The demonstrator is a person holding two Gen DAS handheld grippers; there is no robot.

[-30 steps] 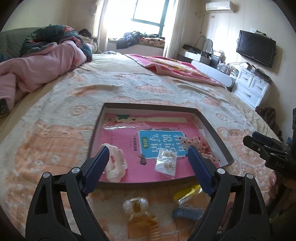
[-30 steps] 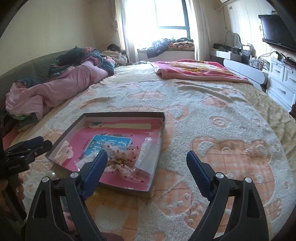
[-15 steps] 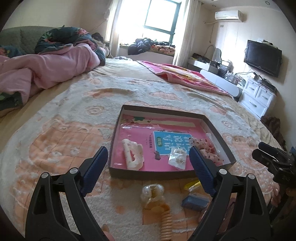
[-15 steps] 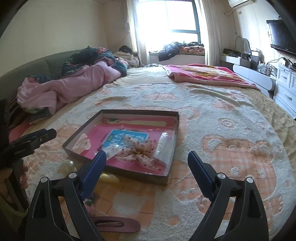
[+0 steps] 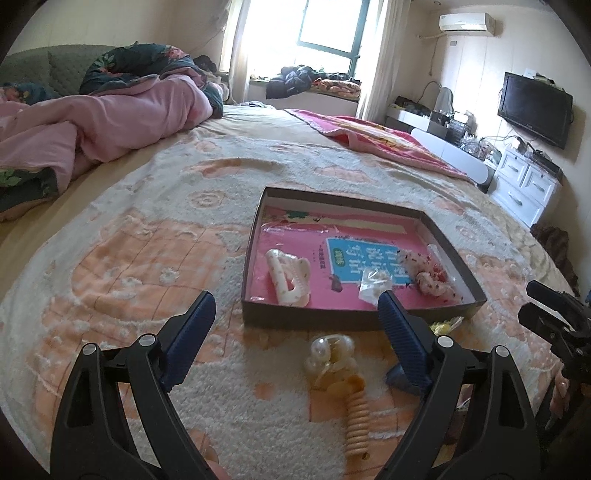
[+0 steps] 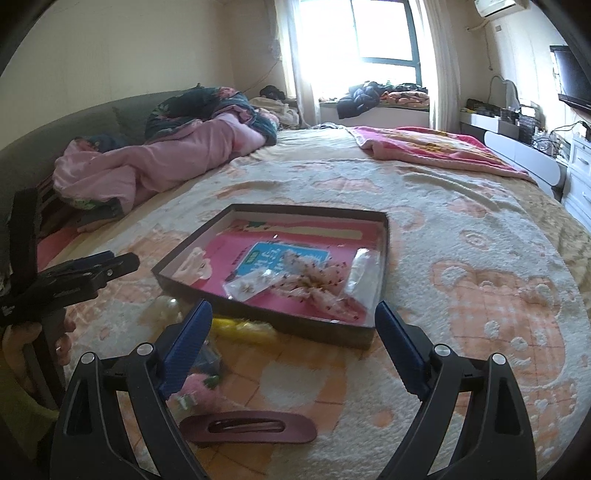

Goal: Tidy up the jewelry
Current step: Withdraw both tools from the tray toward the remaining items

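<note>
Both tongs, the left gripper point(image 5: 295, 325) and the right gripper point(image 6: 293, 319), are wide open and hold nothing. The flat brown cardboard box point(image 5: 347, 319), mid-frame, already holds a cream plastic hair claw point(image 5: 290, 277). At the bottom, the dark pink oval hair clip point(image 6: 249, 428) lies loose, probably waiting for its turn.

bed point(image 5: 221, 206) | bright window point(image 5: 328, 22) | wall TV point(image 5: 533, 103) | white drawers point(image 5: 528, 188)

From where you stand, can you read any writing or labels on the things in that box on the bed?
Blue panel on the pink sheet lining the shallow dark cardboard box: large white characters, too blurred to read.
Small green tag on that panel: unreadable.
Nothing else shows legible text.
</note>
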